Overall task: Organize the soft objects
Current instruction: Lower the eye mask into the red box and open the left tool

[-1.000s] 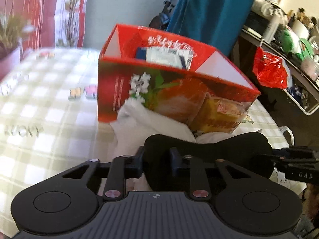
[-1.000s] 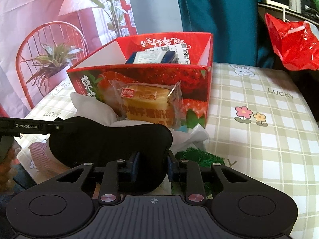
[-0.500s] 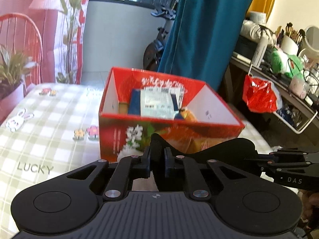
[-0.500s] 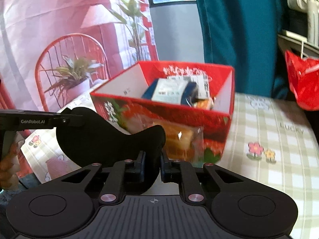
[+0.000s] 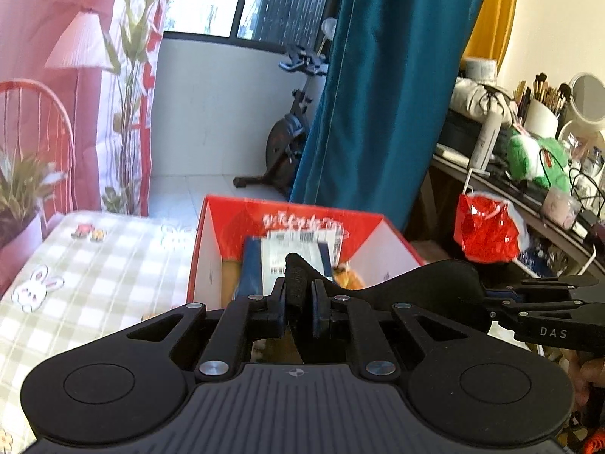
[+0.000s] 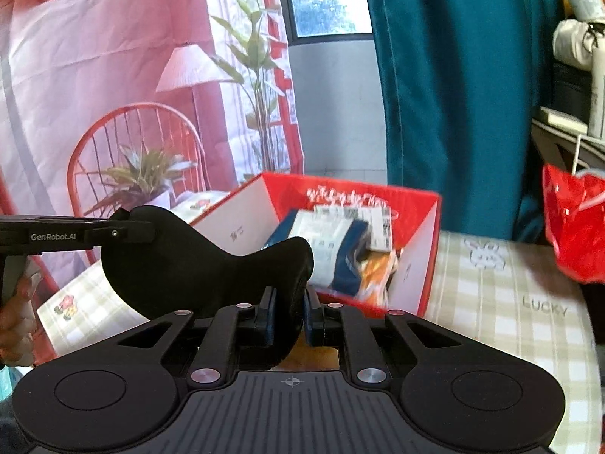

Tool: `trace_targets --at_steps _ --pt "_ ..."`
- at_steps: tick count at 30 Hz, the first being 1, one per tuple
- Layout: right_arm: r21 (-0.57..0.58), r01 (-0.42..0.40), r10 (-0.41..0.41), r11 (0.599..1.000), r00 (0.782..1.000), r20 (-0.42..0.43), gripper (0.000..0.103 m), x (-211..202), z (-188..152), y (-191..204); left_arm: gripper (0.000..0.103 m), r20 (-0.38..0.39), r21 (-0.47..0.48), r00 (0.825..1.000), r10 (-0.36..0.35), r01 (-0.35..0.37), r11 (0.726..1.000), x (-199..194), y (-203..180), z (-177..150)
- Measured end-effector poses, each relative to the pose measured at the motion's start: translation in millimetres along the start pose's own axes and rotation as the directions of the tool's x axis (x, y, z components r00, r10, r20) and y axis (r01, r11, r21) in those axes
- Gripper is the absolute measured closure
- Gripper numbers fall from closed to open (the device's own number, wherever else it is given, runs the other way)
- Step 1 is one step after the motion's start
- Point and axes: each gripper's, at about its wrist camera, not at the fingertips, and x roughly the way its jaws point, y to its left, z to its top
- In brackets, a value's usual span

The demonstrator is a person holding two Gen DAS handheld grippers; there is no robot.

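Holding blue-and-white packets and an orange snack: the red box (image 5: 211,234).

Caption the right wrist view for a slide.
Both claws shut on a black eye mask, held above the table before the open red box.

Teal curtain (image 5: 382,87); sunlit window (image 5: 249,0); cluttered shelf (image 5: 529,185).

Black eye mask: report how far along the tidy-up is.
Done: packets already lie in the red box. In hand: the black eye mask hangs stretched between the left gripper and right gripper, each shut on one end, just short of the box. Left: setting it inside; other loose items are out of view.
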Motion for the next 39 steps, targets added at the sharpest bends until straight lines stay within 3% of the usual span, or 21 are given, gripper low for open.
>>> trace_targets --at_steps 12,22,29,39 --pt "-0.044 0.035 -0.034 0.998 0.999 0.027 0.09 28.3 50.3 -20.4 0.09 0.039 0.019 0.999 0.032 -0.033 0.999 41.2 6.1 42.0" --pt "-0.069 0.089 -0.087 0.994 0.996 0.036 0.09 84.0 85.3 -38.4 0.09 0.032 0.018 0.996 0.088 -0.089 0.996 97.9 24.8 69.1" --pt "-0.073 0.112 -0.114 0.991 0.993 -0.03 0.09 138.2 89.4 -48.9 0.09 -0.094 0.015 0.99 0.106 -0.105 0.994 145.3 37.5 72.8" --pt "-0.001 0.048 -0.047 0.999 0.971 -0.233 0.09 175.3 58.1 -59.0 0.09 -0.302 0.076 0.95 0.08 -0.059 0.995 172.9 40.9 42.0"
